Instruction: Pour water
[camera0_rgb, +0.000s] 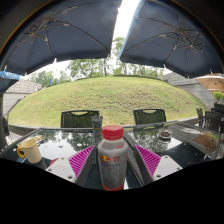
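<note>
A clear plastic water bottle (112, 162) with a red cap and a red and yellow label stands upright between my gripper's (114, 152) fingers, close in. The pink pads (82, 160) flank it on both sides, with a narrow gap showing on the right side. The fingers are open about it. The bottle's base is hidden below. A white cup (33, 152) stands on the glass table (60, 145), off to the left of the fingers.
The glass table reflects the sky. Two dark chairs (79, 119) stand at its far side. Beyond them rises a grassy mound (110, 98) with trees behind. Two large dark parasols (60, 35) hang overhead. Some small items (205, 135) lie at the table's right.
</note>
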